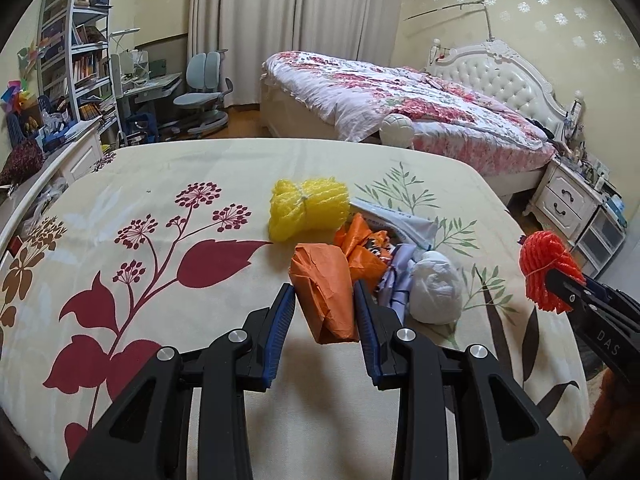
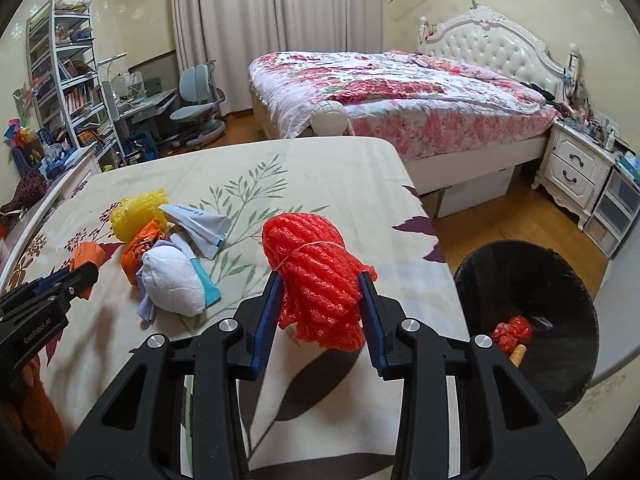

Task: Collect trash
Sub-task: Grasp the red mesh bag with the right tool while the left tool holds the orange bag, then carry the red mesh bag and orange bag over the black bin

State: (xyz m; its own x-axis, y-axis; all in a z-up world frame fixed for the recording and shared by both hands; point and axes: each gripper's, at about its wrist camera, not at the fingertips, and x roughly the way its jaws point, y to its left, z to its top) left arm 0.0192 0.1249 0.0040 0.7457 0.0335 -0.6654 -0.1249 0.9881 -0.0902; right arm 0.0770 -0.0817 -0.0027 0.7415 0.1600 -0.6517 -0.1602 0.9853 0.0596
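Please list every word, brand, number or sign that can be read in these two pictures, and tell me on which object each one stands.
"DAS" – white letters on the black body of the right gripper, seen in the left wrist view.
"GenRobot.AI" – white letters on the black body of the left gripper, seen in the right wrist view.
Grey plastic mailing bag – a line of dark print, too small to read.
Books on the bookshelf – spines too small and blurred to read.

Red foam netting bundle [image 2: 320, 276] and crumpled orange paper [image 1: 326, 296] lifted clear, remaining wrappers heaped beside yellow netting [image 1: 306, 208].
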